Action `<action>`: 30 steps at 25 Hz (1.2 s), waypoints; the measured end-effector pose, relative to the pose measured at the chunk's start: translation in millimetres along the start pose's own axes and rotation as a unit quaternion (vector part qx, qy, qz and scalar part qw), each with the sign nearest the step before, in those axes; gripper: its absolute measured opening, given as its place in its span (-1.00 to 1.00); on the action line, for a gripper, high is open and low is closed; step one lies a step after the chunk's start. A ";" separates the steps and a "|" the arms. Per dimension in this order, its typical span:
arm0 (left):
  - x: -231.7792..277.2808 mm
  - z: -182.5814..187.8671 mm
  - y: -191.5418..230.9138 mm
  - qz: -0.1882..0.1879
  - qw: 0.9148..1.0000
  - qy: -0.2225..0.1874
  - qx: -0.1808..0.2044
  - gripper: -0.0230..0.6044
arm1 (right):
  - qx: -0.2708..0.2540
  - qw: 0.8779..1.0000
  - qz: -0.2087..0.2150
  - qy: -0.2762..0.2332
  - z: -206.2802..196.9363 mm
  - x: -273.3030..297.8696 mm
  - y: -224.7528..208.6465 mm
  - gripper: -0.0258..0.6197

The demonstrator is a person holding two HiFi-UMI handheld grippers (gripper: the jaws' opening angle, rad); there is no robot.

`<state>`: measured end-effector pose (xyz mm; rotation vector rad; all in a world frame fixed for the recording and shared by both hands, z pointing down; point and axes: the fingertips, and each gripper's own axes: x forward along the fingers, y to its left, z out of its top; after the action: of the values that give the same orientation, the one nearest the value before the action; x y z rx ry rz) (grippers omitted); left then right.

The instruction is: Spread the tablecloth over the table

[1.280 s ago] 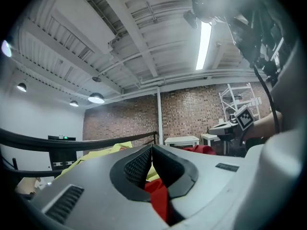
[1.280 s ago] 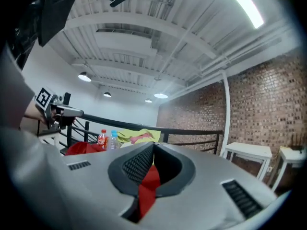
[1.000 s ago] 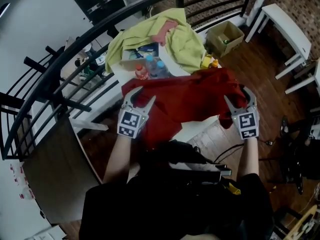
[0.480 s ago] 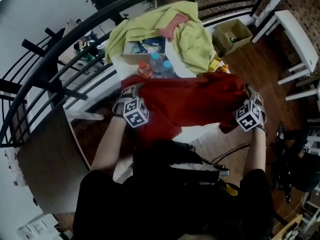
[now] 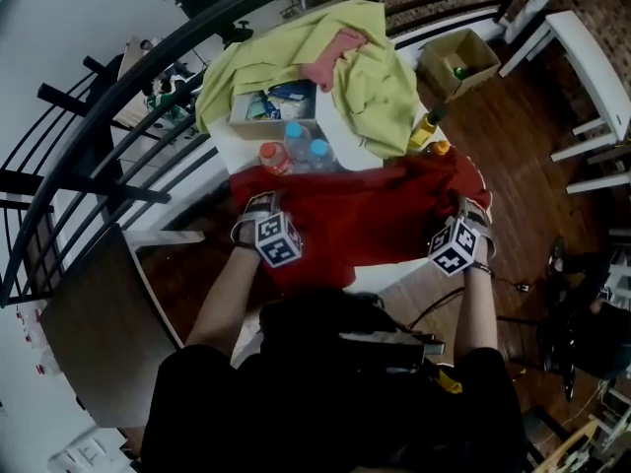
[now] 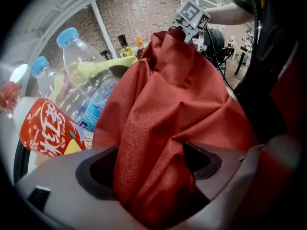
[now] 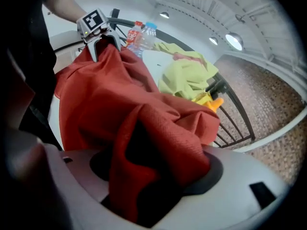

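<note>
Tongs both gape, the left gripper [image 5: 258, 209] having just opened and the right gripper [image 5: 471, 211] as wide, with the red tablecloth [image 5: 365, 215] bunched loose between their jaws on the table [image 5: 386, 272] near its front edge, probably for regripping.

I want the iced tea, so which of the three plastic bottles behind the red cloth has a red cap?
The leftmost plastic bottle, with a red cap and an orange-red label; the two clear bottles beside it have blue caps.

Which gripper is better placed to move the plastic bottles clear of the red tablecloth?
Probably left: the left gripper sits beside the bottles, its jaws have just been opening, loose around the tablecloth. The right gripper is at the cloth's other end, far from them.
</note>
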<state>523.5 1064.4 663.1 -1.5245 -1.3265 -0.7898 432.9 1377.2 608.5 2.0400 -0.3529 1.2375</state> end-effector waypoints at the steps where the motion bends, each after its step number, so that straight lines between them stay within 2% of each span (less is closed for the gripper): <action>1: -0.5 -1.7 -2.1 0.001 1.000 -0.002 -0.007 0.31 | 0.000 1.000 -0.001 -0.003 0.0 -0.4 4.9 0.04; 2: -3.0 -2.2 -2.7 0.002 1.000 -0.005 -0.014 0.15 | 0.003 1.000 -0.004 -0.008 -0.4 -1.5 6.9 -0.09; 5: -13.9 2.7 -2.0 0.013 0.999 -0.028 -0.022 -0.62 | 0.020 0.999 -0.025 -0.022 -3.8 -7.0 3.6 -0.54; 7: -20.3 4.0 -5.0 0.027 0.999 -0.038 -0.023 -0.82 | 0.033 0.998 -0.044 -0.034 -5.5 -14.1 0.5 -0.70; 12: -56.6 6.2 -9.1 0.102 0.992 -0.064 -0.049 -0.86 | 0.061 0.990 -0.103 -0.073 -15.1 -47.3 2.0 -0.73; 16: -91.2 8.8 -10.8 0.180 0.976 -0.100 -0.066 -0.87 | 0.086 0.977 -0.163 -0.105 -23.2 -76.6 3.2 -0.74; 19: -120.4 16.1 -6.9 0.247 0.958 -0.126 -0.070 -0.87 | 0.077 0.965 -0.211 -0.133 -13.6 -104.8 -6.4 -0.74; 24: -188.0 34.3 0.9 0.320 0.920 -0.184 -0.132 -0.87 | 0.126 0.938 -0.257 -0.198 -11.2 -151.5 -17.7 -0.74; 30: -254.3 51.5 -3.7 0.385 0.884 -0.232 -0.127 -0.87 | 0.122 0.901 -0.322 -0.263 -1.9 -203.6 -28.2 -0.74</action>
<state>461.5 1017.8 415.5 -2.3287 -0.8008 -0.0777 344.9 1372.8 422.8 2.4053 0.2483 0.3262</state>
